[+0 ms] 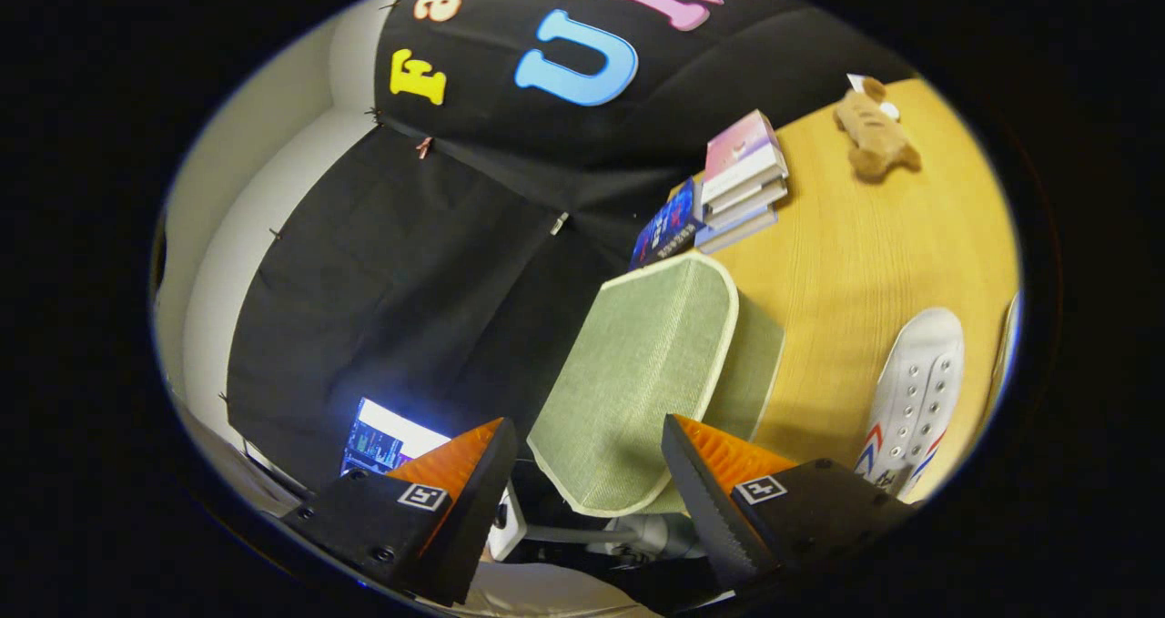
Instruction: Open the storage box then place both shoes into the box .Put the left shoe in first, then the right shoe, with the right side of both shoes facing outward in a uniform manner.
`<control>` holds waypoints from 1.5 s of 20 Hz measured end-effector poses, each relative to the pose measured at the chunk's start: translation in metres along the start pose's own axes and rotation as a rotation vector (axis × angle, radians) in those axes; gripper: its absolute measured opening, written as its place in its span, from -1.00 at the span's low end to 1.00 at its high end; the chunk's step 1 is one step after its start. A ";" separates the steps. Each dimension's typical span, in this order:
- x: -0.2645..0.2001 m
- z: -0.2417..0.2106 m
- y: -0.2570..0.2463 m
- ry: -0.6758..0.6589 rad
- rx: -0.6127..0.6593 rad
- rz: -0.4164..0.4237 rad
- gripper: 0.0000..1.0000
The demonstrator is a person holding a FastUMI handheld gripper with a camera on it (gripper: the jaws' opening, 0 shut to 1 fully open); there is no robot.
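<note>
1. The gripper [587,459] has its jaws spread apart with the green lid [637,372] of the storage box [760,363] between them; neither jaw visibly presses it.
2. The lid stands raised, probably being swung open for loading.
3. A white shoe [915,386] waits on the bench [856,236] beside the box.

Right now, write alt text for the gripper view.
The gripper has its fingers open around the near edge of a green fabric storage box lid. Beyond them on the wooden table lie a white lace-up shoe, stacked books and a brown plush toy.
</note>
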State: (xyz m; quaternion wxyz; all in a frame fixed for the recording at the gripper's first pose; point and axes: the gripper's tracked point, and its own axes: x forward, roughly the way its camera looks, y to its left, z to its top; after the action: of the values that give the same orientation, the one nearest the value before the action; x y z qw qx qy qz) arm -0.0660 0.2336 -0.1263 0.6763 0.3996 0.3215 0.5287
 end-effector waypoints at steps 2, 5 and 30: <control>0.008 -0.013 -0.012 0.044 0.056 0.022 0.96; 0.013 -0.026 -0.036 0.089 0.121 0.029 0.96; 0.025 -0.010 -0.020 0.076 0.410 0.339 -0.90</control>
State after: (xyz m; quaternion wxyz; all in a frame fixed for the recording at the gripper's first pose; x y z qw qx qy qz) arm -0.0592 0.2570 -0.1492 0.4707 0.5563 0.3752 0.5729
